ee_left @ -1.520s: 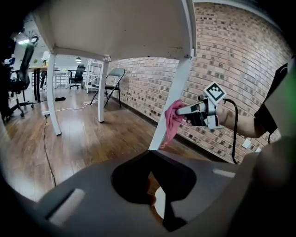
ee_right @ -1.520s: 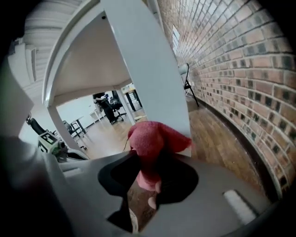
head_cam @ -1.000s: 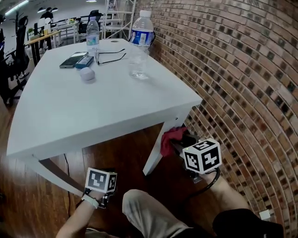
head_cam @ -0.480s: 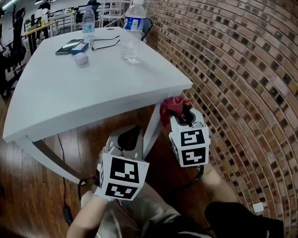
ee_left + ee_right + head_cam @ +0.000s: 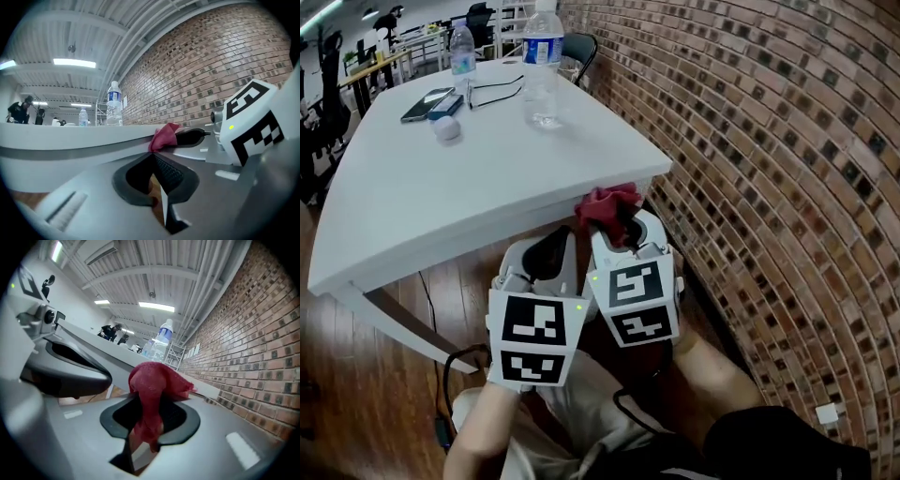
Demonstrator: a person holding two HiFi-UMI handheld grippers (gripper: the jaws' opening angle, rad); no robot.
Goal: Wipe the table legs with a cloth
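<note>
— So, status entry: where do we log the cloth (image 5: 605,202)?
— In the right gripper (image 5: 622,228). Its jaws are clamped on the red fabric, with a bunched wad above the pads and a tail hanging below. The cloth sits at the near edge of the white table (image 5: 487,178), by the corner next to the brick wall (image 5: 769,141). We cannot tell whether it touches the edge.
— And the left gripper (image 5: 549,255)?
— Jaws closed tip to tip, with nothing between them. It is held just beside the right one, and both are raised in front of us.
— Is the cloth on a leg?
— We cannot confirm contact. 1 slanted leg (image 5: 394,323) shows at the left, well apart from the cloth. The leg at the near corner is hidden behind the 2 grippers.
— Progress, then?
— Our judgement: the cloth is secured, and we can mark 0 legs as wiped from these views. No streak or mark tells us either way. Left to do: lower the cloth onto a leg, rub along its length, then repeat on the others. The tall bottle (image 5: 542,66), the phone (image 5: 427,105) and the glasses (image 5: 492,92) on top need no handling
</note>
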